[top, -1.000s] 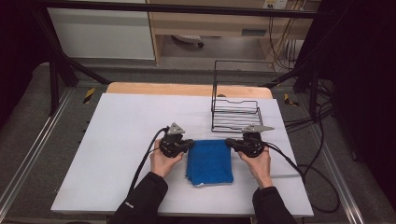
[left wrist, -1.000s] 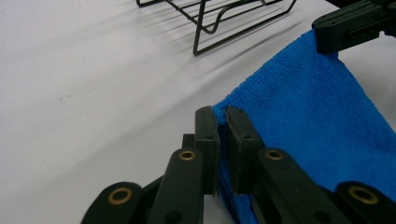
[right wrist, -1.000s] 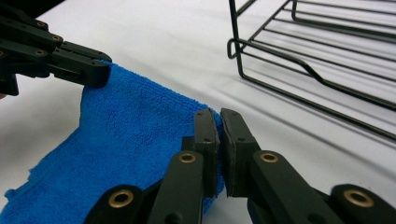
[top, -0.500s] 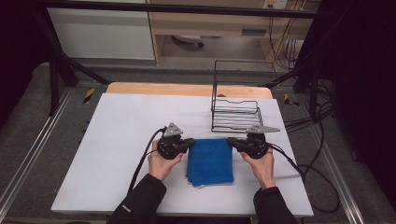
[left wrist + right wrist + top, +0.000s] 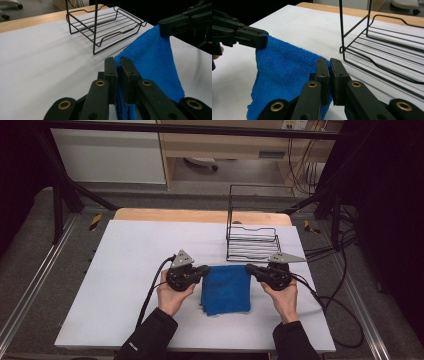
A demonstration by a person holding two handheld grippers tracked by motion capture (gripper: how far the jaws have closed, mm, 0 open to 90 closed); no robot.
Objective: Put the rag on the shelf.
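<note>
right gripper (image 5: 329, 65): clamped on blue cloth (image 5: 287, 72) corner | left gripper (image 5: 262, 40): pinching opposite corner | wire rack (image 5: 382, 47) beside

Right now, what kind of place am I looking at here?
Probably a lab or workshop set up for recording handling tasks: a white table inside a dark metal frame, loose cables on the floor, and a blue cloth beside a wire rack.

Blue cloth (image 5: 226, 289): terry microfibre, nubby pile, matt. Rack (image 5: 251, 241): thin black wire, smooth, slight sheen. Table top (image 5: 125, 265): white, smooth, matt; bare wood strip at far edge. Gripper jaws: black matt plastic, brass-coloured rivets.
</note>
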